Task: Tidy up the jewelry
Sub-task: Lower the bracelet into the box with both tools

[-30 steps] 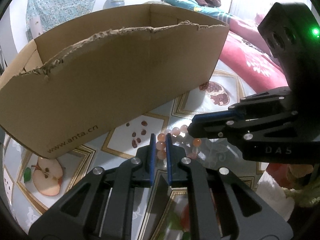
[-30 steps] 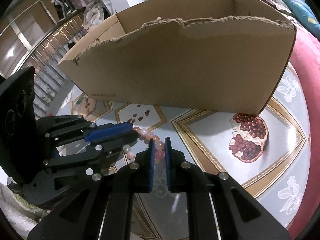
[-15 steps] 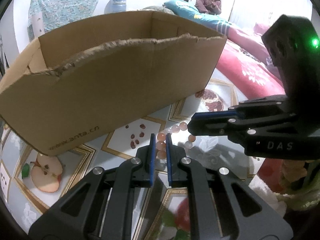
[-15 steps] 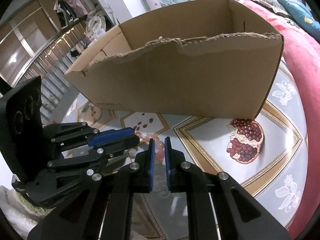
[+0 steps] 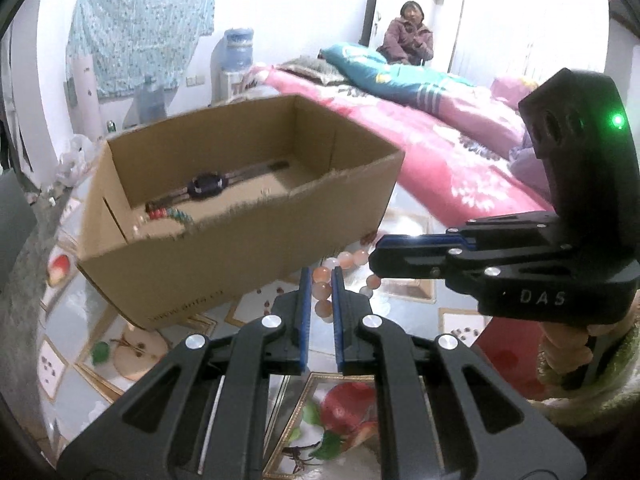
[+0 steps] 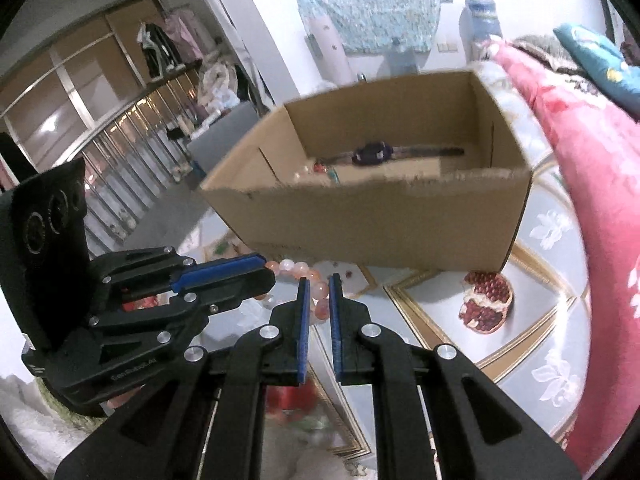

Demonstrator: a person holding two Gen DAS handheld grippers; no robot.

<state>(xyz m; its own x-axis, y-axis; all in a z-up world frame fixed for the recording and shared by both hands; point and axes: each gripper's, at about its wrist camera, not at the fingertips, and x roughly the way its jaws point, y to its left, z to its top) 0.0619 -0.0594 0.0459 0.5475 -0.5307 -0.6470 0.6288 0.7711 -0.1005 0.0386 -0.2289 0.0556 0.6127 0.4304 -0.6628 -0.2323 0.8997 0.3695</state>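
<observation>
Cardboard box (image 5: 240,252) torn rim, bead bracelet (image 5: 322,292) just below

Pink bedding (image 5: 432,148); water dispenser (image 5: 238,56); seated person (image 5: 410,36)

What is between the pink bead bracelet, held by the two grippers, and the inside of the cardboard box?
The box's torn front wall stands between the bracelet and the inside, where a watch lies. Both wrist views show this.

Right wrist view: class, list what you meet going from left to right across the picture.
Left claw → pink bead bracelet → right claw → pomegranate picture → red quilt.
</observation>
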